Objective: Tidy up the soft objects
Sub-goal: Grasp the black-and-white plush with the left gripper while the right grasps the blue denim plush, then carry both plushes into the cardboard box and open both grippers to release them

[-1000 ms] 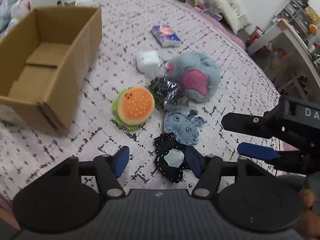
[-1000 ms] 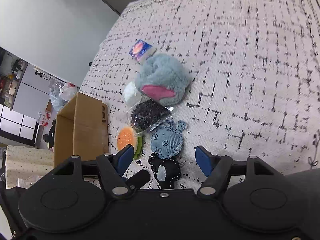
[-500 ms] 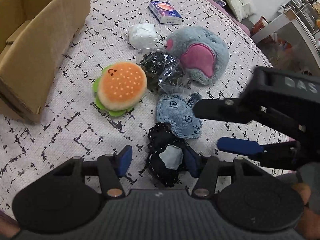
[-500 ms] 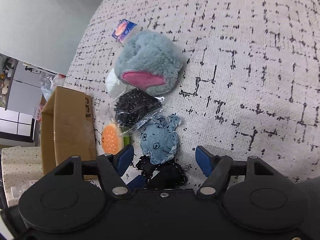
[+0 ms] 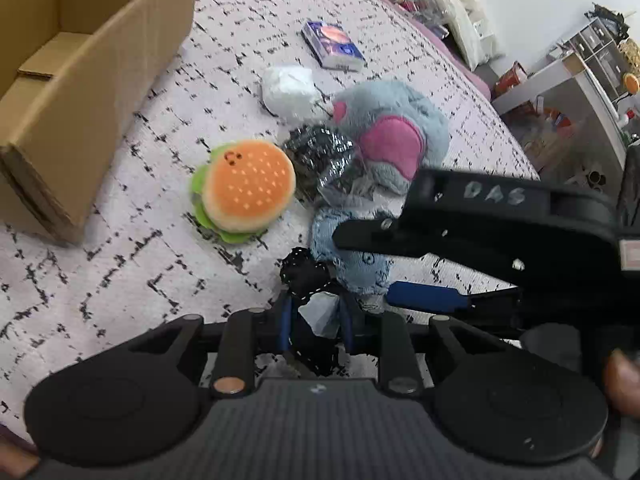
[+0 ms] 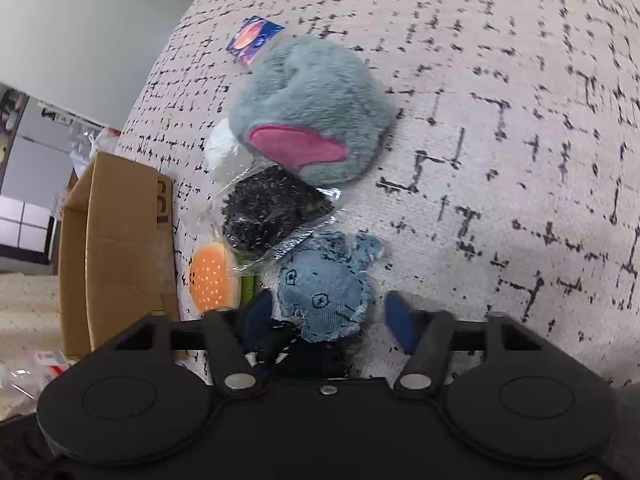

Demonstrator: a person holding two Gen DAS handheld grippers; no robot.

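Observation:
My left gripper (image 5: 315, 320) is shut on a black stitched toy (image 5: 304, 272) with a white patch, low on the patterned bedspread. Just beyond it lies a blue denim toy (image 6: 324, 292). My right gripper (image 6: 326, 316) straddles that toy with its jaws closing, and the right pad (image 6: 398, 320) still stands apart from it. In the left wrist view the right gripper (image 5: 366, 264) reaches in from the right over the denim toy (image 5: 352, 268). Close by are a burger plush (image 5: 248, 188), a bagged black item (image 5: 320, 156) and a grey-pink plush (image 5: 396, 136).
An open cardboard box (image 5: 100, 72) stands at the left on the bed. A white soft wad (image 5: 290, 88) and a blue tissue pack (image 5: 332, 46) lie farther back. Past the bed's right edge are shelves and clutter (image 5: 580, 92).
The left jaws closed onto the black toy. The right gripper came down and in over the denim toy, and its jaws narrowed around it.

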